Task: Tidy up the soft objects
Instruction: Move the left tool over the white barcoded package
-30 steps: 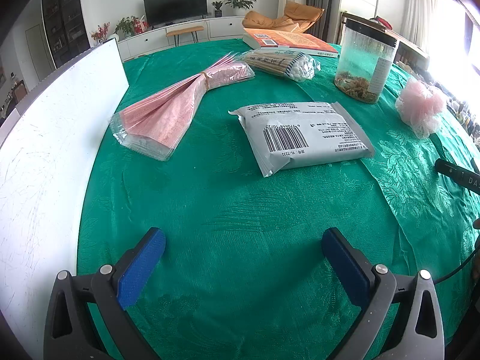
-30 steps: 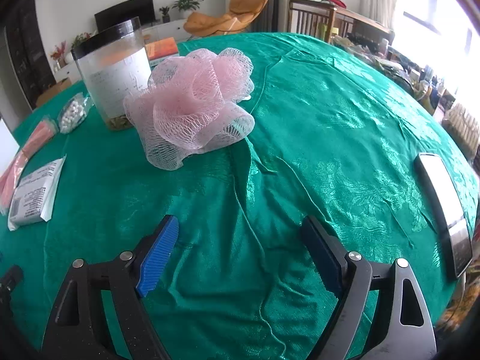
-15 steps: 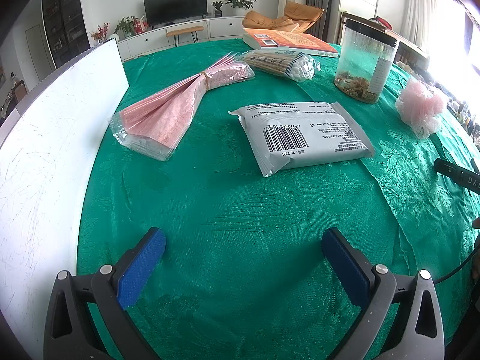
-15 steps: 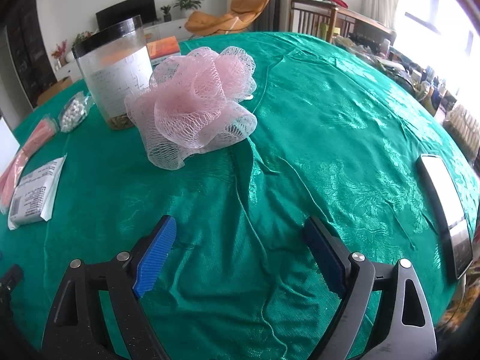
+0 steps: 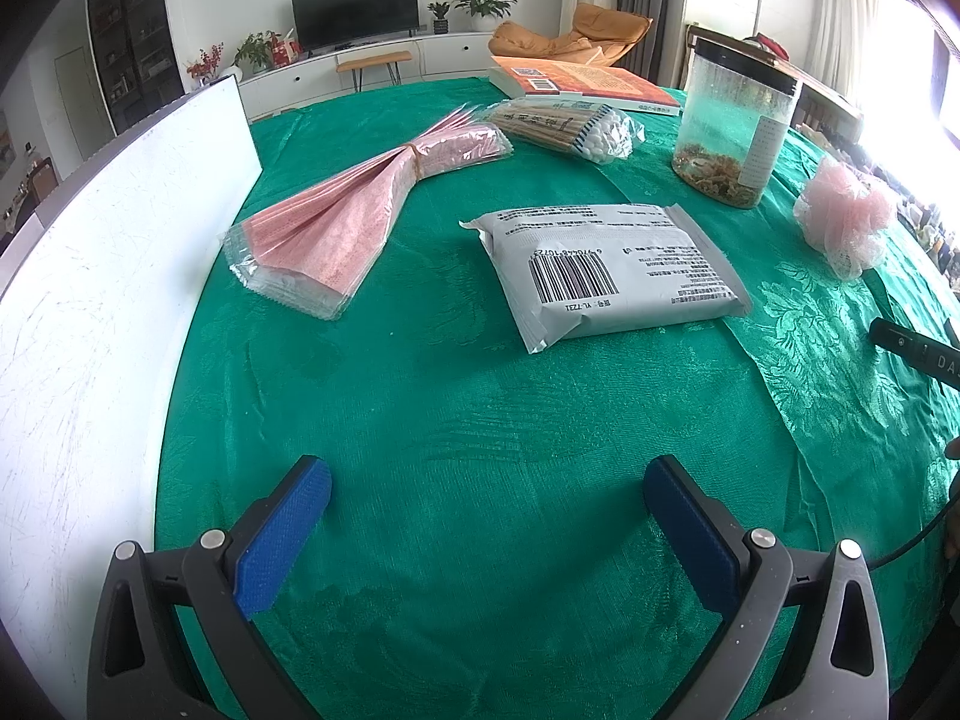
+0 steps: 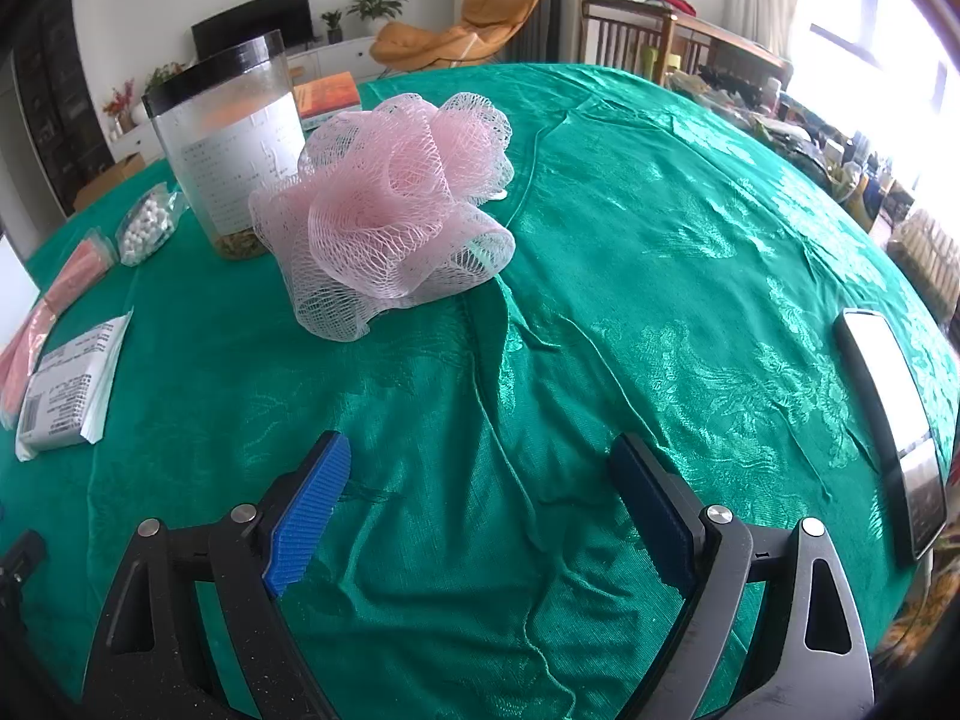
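- Judging by the layout, barely begun: nothing gathered, all soft items loose on the table [image 5: 480,420].
- Both empty, pads apart: left tool [image 5: 487,516], right tool [image 6: 480,498] (aimed at the pink mesh pouf [image 6: 390,210] ahead, beside the jar [image 6: 228,138]).
- Counted: one pouf, one grey pouch [image 5: 606,267], one pink packet bundle [image 5: 348,222], one cotton-swab bag [image 5: 570,129].

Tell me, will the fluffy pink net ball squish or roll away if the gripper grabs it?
The pink mesh puff is loose, airy netting, so it will probably squash between the pads and spring back. It looks very light for its size. Its ruffled folds sit flat on the green tablecloth, so it likely slides or catches when pushed rather than rolling.
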Available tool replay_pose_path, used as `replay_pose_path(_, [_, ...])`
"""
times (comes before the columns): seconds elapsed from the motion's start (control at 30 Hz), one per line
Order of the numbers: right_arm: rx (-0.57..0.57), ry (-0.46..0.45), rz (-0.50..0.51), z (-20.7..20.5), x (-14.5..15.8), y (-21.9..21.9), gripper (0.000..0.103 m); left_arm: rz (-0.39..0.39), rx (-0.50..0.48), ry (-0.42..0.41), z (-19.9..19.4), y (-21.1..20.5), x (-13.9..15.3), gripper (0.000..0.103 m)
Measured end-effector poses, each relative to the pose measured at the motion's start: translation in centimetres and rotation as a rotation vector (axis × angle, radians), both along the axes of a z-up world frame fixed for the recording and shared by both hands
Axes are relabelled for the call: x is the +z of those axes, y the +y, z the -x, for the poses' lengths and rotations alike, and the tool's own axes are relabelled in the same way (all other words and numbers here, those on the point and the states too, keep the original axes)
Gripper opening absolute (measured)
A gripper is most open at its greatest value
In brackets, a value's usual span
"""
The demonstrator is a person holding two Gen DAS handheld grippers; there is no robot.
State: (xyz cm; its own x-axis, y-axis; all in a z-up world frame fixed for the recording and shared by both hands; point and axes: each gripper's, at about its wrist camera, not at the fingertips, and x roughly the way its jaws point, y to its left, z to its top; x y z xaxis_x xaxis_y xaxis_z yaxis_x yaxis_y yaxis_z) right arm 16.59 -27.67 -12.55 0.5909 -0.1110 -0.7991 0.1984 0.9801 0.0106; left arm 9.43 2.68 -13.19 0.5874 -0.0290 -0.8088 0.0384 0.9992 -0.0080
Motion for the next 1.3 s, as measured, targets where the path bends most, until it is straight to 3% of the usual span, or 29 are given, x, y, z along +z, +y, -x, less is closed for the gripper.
replay_pose_path(0.2, [0.000,0.000,0.000,0.0,0.0,0.0,0.091,-0.012,0.036,0.064,-1.7,-1.4,0.3,0.103])
replay_pose_path(0.4, [0.000,0.000,0.000,0.0,0.0,0.0,0.091,-0.068,0.096,0.053,-5.4,-3.4,0.4,0.103])
replay_pose_path(0.63, [0.001,0.000,-0.001,0.0,0.0,0.0,0.091,-0.155,0.034,0.059,-9.7,-7.3,1.2,0.103])
replay_pose_path(0.77, [0.001,0.001,0.000,-0.1,0.0,0.0,0.091,-0.125,-0.008,-0.003,-9.4,-6.5,3.5,0.103])
replay_pose_path(0.87, [0.001,0.001,-0.001,-0.1,0.0,-0.1,0.091,-0.024,-0.147,0.043,-10.1,-6.0,4.0,0.103])
replay_pose_path(1.03, [0.001,0.001,-0.001,-0.1,0.1,0.0,0.091,-0.056,-0.306,0.094,-11.3,-6.5,4.3,0.103])
replay_pose_path(1.3, [0.002,0.001,0.000,-0.1,0.1,-0.1,0.091,0.100,-0.259,0.157,-13.6,-4.5,2.8,0.103])
